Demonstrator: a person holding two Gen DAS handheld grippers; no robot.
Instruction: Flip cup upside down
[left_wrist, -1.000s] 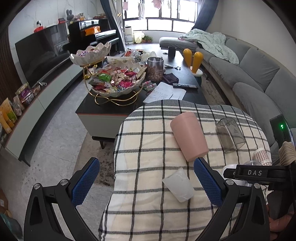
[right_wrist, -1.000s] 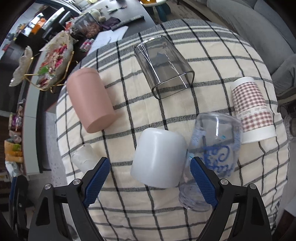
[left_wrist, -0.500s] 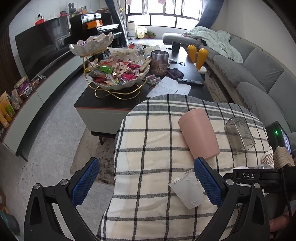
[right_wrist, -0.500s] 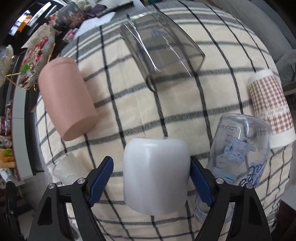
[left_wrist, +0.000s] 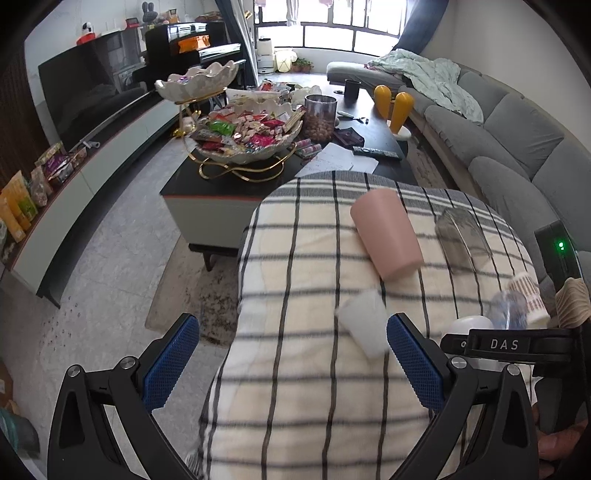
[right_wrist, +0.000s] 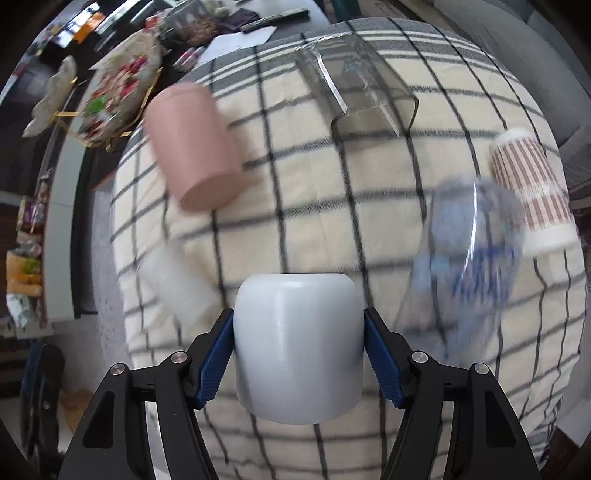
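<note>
My left gripper (left_wrist: 291, 354) hung idle over the near edge of the cloth (left_wrist: 295, 277), its jaws wide apart and holding nothing; the small frosted cup (left_wrist: 364, 328) lay just inside my right pad at about two o'clock, not touched. My right gripper (right_wrist: 299, 350) was the busy one: its jaws were clamped on the white cup (right_wrist: 298, 347), blue pads (right_wrist: 214, 363) pressed to both flanks, closed end pointing to twelve. Around it in the right wrist view, the pink cup (right_wrist: 195, 147) lay at ten o'clock, the smoky cup (right_wrist: 360, 92) at one, the clear printed cup (right_wrist: 469, 251) at three and the checked cup (right_wrist: 532, 192) beyond that, all blurred.

I judged the grasp done and the lift begun. The next move called for raising the white cup free of the cloth, turning my wrist until the mouth faced down, then setting it on an open patch, clear of the printed cup beside it. The mouth was hidden below my pads, so I could only suppose it faced me.

Half a second earlier my pads stood off the cup's sides; they had since closed on it, and the cup had come nearer to my camera.
</note>
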